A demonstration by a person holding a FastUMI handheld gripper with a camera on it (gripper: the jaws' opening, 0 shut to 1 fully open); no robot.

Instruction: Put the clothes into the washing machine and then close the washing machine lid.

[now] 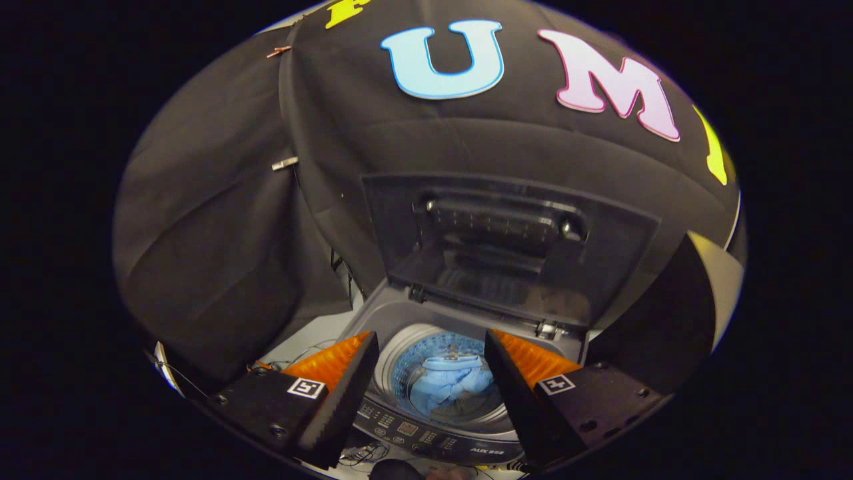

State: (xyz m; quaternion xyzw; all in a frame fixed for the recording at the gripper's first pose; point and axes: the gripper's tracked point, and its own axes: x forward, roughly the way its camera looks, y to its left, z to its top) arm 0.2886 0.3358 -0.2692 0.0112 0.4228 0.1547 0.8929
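Note:
A top-loading washing machine point(393, 313) stands below and ahead of me with its dark lid point(506, 247) raised upright against the booth wall. Light blue clothes point(446, 383) lie in the round drum point(400, 373), seen through the gap between my fingers. My gripper point(432, 343) is open, held above the drum mouth, with nothing between its fingers. The machine's control panel point(426, 433) runs along the near edge beneath the fingers.
Black cloth walls close in behind and to the left of the machine. A dark panel point(660, 320) stands right of the lid. Thin cables point(300, 353) lie on the pale surface left of the machine, and more wires trail below the control panel.

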